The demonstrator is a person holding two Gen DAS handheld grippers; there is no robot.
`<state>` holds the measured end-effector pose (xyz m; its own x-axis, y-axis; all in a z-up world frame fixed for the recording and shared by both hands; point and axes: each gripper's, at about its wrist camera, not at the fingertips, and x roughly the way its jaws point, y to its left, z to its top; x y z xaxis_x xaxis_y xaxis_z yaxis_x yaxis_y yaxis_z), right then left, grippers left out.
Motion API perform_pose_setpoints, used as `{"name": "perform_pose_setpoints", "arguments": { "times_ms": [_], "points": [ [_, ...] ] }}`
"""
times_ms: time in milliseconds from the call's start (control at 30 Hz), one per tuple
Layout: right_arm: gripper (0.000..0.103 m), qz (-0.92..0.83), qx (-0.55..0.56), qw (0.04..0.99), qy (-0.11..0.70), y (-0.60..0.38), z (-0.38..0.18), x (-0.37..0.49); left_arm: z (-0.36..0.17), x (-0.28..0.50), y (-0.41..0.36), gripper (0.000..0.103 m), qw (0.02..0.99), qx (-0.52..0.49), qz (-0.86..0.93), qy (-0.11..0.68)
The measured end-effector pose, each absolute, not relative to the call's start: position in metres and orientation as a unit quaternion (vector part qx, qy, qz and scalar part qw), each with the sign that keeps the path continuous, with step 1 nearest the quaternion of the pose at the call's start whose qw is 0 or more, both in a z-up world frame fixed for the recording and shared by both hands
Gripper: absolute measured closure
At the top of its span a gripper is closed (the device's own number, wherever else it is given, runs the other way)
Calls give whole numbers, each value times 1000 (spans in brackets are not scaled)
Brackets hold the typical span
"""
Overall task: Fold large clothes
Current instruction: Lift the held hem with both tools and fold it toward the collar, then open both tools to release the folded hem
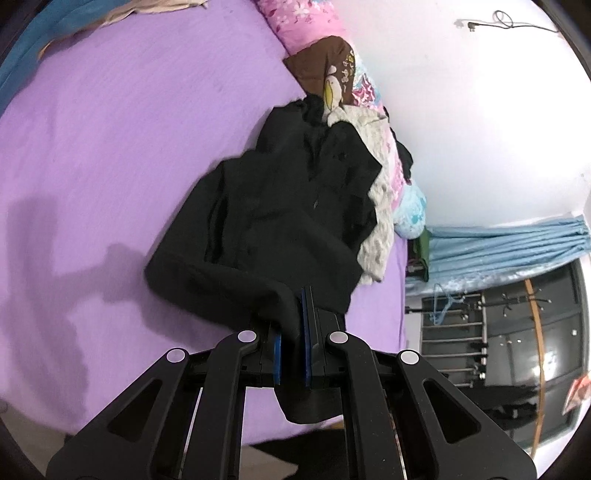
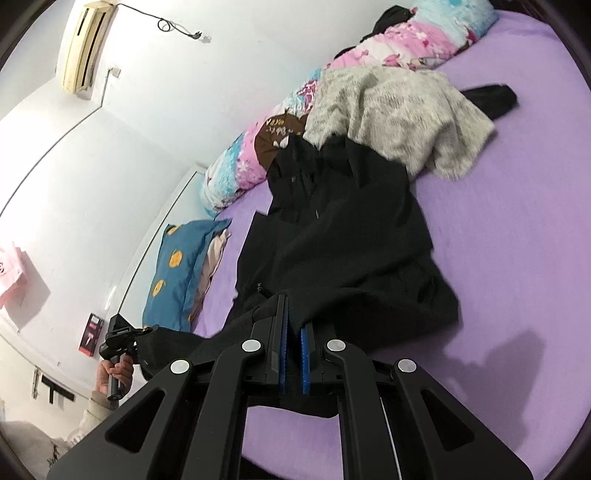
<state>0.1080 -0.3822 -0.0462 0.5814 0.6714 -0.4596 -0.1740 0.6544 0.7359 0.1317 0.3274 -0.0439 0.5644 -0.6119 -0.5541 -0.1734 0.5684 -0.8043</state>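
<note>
Both grippers, left gripper (image 1: 291,345) and right gripper (image 2: 293,354), clamp the near edge of the black garment (image 1: 280,210) on the purple bed (image 1: 110,147); spreading step underway, next likely needs laying it flat.

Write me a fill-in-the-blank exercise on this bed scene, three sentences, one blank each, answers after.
1. Both the left gripper and the right gripper are shut on the ____ garment.
2. The bed sheet is ____ in colour.
3. A fuzzy grey garment lies partly on the floral ____ along the wall.

Missing words: black; purple; quilt
</note>
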Motion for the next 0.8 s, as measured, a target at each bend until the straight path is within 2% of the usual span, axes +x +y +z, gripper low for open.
{"name": "perform_pose_setpoints", "arguments": {
  "times_ms": [300,600,800],
  "points": [
    [98,228,292,850,375,-377,-27,219,-5,250,327,96,799,-369,-118,459],
    [98,198,257,867,378,-371,-25,312,6,366,321,96,824,-313,-77,466],
    [98,178,233,879,376,-364,-28,369,2,430,326,96,817,-327,-75,470]
  ]
}}
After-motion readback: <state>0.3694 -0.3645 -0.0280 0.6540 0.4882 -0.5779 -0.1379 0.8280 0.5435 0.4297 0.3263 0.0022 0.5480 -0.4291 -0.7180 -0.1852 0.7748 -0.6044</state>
